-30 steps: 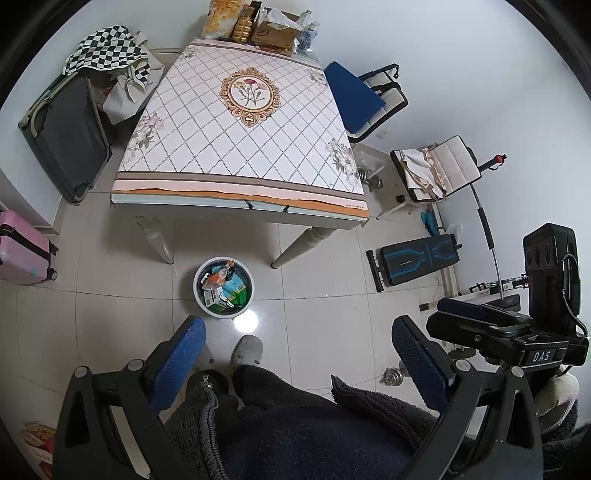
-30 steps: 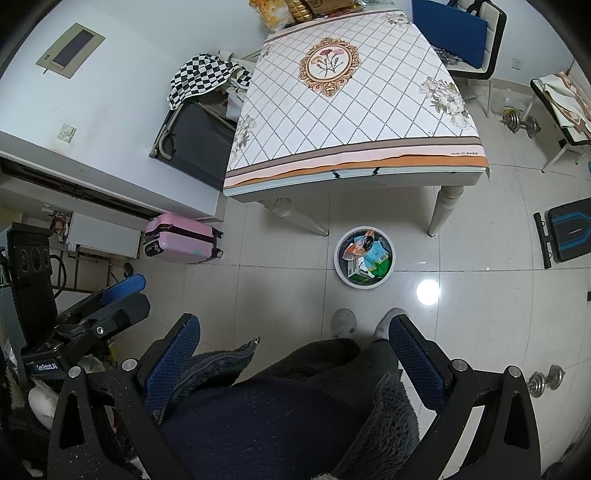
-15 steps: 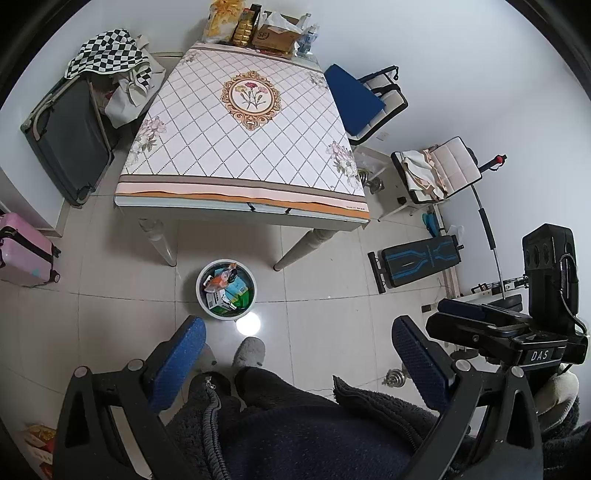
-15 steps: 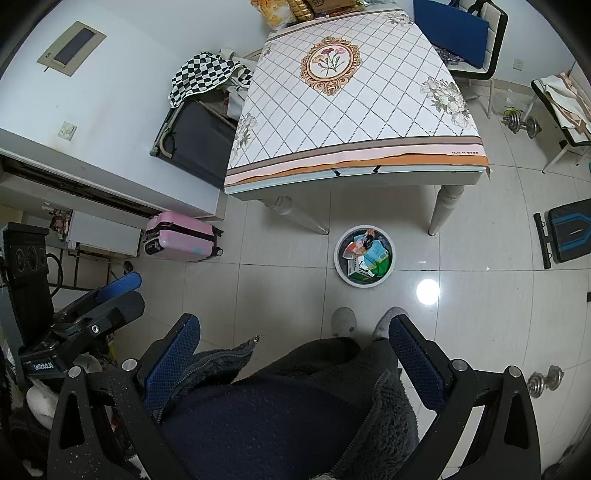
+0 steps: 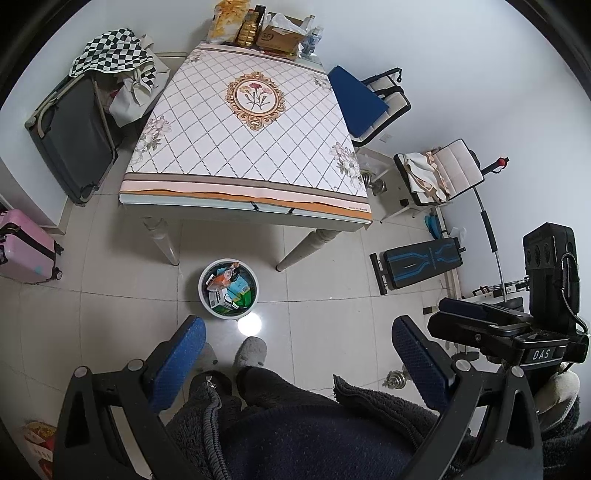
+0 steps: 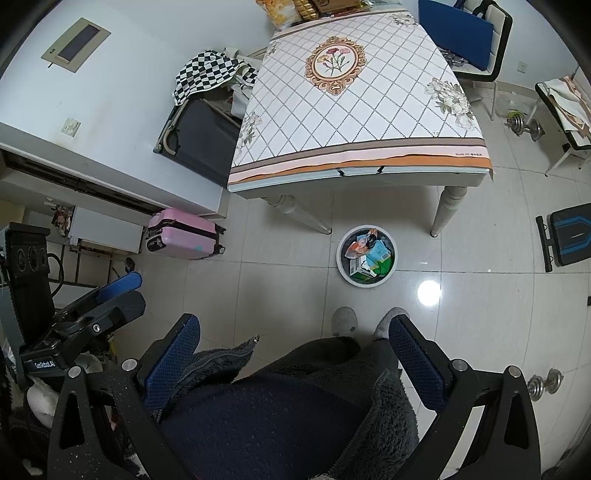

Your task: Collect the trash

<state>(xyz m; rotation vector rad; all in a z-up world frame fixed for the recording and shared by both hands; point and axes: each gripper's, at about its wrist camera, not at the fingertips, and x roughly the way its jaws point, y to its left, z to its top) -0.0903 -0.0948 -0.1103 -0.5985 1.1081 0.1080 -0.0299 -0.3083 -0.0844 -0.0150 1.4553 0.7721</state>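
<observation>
since a second ago almost nothing has moved: the bin [image 5: 228,288] sits a touch lower in the left wrist view, a small drift of the camera, while the wrappers and cartons [image 5: 229,290] heaped inside it lie the same way. that points to a pause, not a pick or a drop.

taking the bin as the landmark and going left to right: to its left stands a pink suitcase [image 5: 24,247]; behind it stands the bench [image 5: 247,122] with its flowered cloth, the near part of the top bare, boxes and snack bags [image 5: 258,29] only at the far edge; just in front of the bin are the person's grey slippers [image 5: 251,350]; to its right lies a blue and black exercise bench [image 5: 421,264].

the left hand-held gripper [image 5: 299,354] is held high with its jaws wide apart and nothing between them. the right hand-held gripper [image 6: 295,354] is the same, spread and empty.

with no loose trash visible on the floor or the near part of the bench, the collecting looks finished or close to it.
</observation>
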